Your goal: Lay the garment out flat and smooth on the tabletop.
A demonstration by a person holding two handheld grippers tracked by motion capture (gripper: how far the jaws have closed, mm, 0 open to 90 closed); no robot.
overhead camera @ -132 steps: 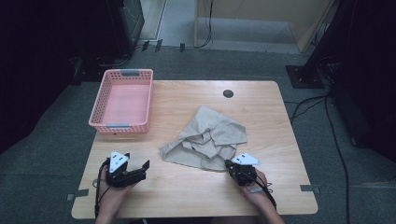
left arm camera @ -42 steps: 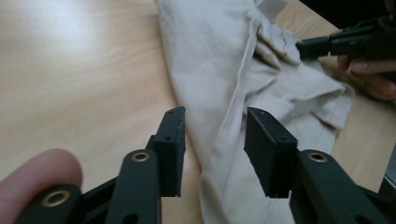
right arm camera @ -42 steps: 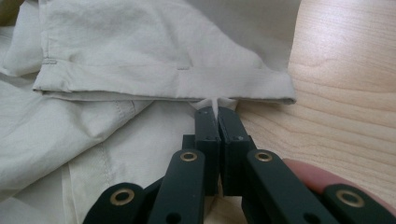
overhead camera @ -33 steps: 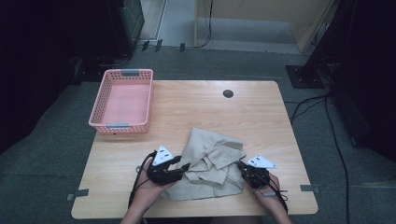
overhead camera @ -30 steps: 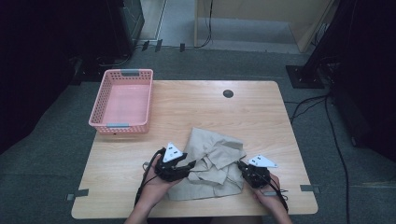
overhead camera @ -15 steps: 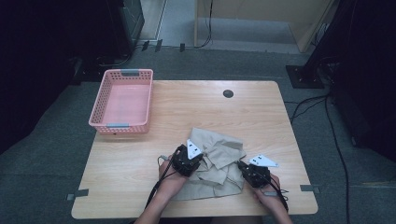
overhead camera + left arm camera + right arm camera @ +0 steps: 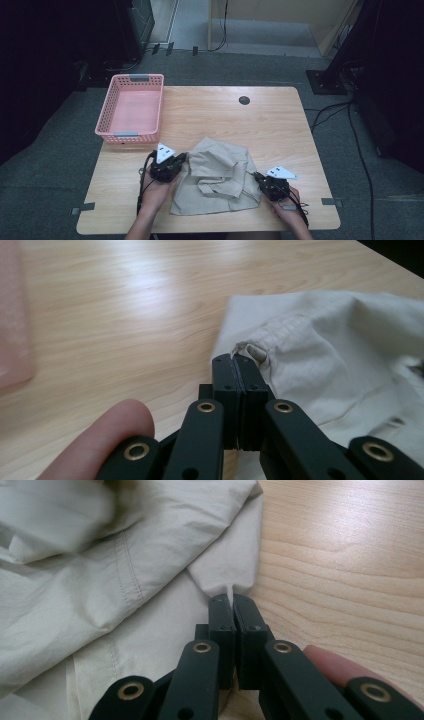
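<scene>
A beige cloth garment [image 7: 218, 175] lies crumpled on the wooden table [image 7: 220, 115] near its front edge. My left gripper [image 7: 179, 161] is at the cloth's left side, shut on a stitched hem [image 7: 250, 347] of the garment [image 7: 340, 350]. My right gripper [image 7: 256, 177] is at the cloth's right side, shut on a thin fold of the garment [image 7: 227, 575]. In both gripper views the jaws are pressed together with fabric pinched at their tips [image 7: 235, 360] [image 7: 231, 600].
A pink plastic basket [image 7: 132, 107] stands at the table's far left. A dark round grommet [image 7: 244, 100] sits near the far edge. Cables trail on the floor at the right. Bare wood lies beyond the cloth.
My left gripper moved right onto the cloth's left edge, then drew back a little to the left with the hem in it. The right gripper stayed put on its fold.
</scene>
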